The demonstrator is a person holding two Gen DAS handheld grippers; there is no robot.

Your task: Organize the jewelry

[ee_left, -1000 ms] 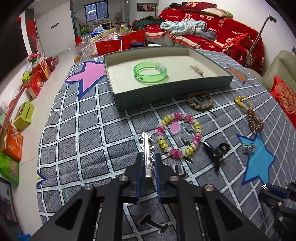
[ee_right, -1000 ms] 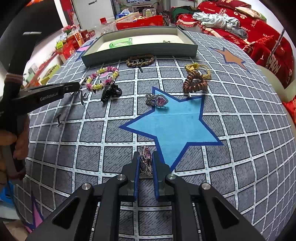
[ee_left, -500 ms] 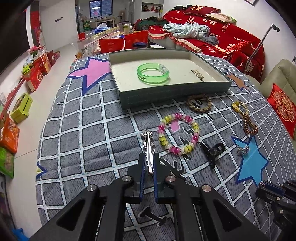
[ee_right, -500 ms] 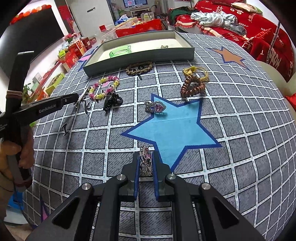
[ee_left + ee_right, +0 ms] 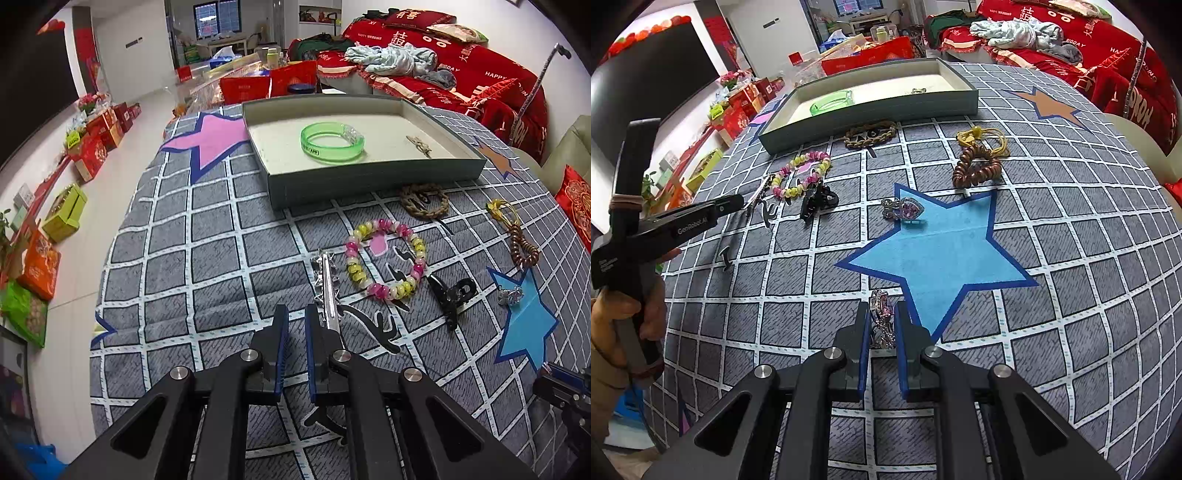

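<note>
My left gripper [image 5: 297, 314] is shut to a narrow gap with only cloth showing between its pads. A silver hair clip [image 5: 328, 284] lies just outside its right finger, the near end hidden. My right gripper [image 5: 882, 314] is shut on a purple-stoned jewelled clip [image 5: 881, 306], low over the cloth by the blue star. The grey tray [image 5: 369, 177] at the far side holds a green bangle [image 5: 332, 144] and a small metal piece [image 5: 419, 146]. On the cloth lie a pink-and-yellow bead bracelet [image 5: 386, 291], a black claw clip [image 5: 450, 295] and a purple heart clip [image 5: 905, 210].
A braided brown bracelet [image 5: 424, 214] rests against the tray's front wall. Brown coiled beads on a yellow cord [image 5: 975, 170] lie to the right. A person's hand [image 5: 624, 310] grips the left tool's handle. Boxes line the floor beyond the table's left edge.
In the left wrist view the silver hair clip sat between the fingers before; now it lies beside the right finger. The right gripper keeps its grip and place.
</note>
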